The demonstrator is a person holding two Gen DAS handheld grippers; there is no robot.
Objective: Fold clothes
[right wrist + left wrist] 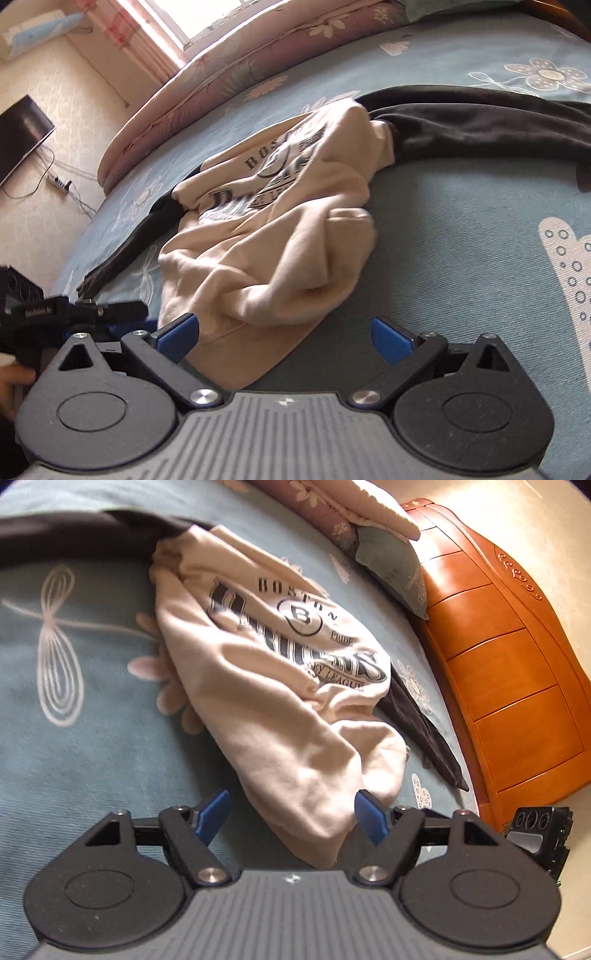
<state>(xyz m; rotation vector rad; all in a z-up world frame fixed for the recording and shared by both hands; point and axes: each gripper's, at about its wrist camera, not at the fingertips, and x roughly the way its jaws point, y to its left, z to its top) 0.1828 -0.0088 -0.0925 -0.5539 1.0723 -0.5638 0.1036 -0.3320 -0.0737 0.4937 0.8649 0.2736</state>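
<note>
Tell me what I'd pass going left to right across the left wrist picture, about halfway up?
Blue bedspread → cream Boston sweatshirt → dark sleeve → orange wooden headboard.

A blue bedspread (92, 738) patterned with pale flowers and dragonflies covers the bed. At one o'clock in the left wrist view stands a carved orange wooden headboard (509, 664), with a grey-green pillow (395, 561) and a mauve floral quilt (229, 74) just beside it. In the right wrist view, a dark television (22, 136) hangs on the wall at nine o'clock, a power strip (59, 181) near it and a bright window (207, 14) at twelve.
</note>
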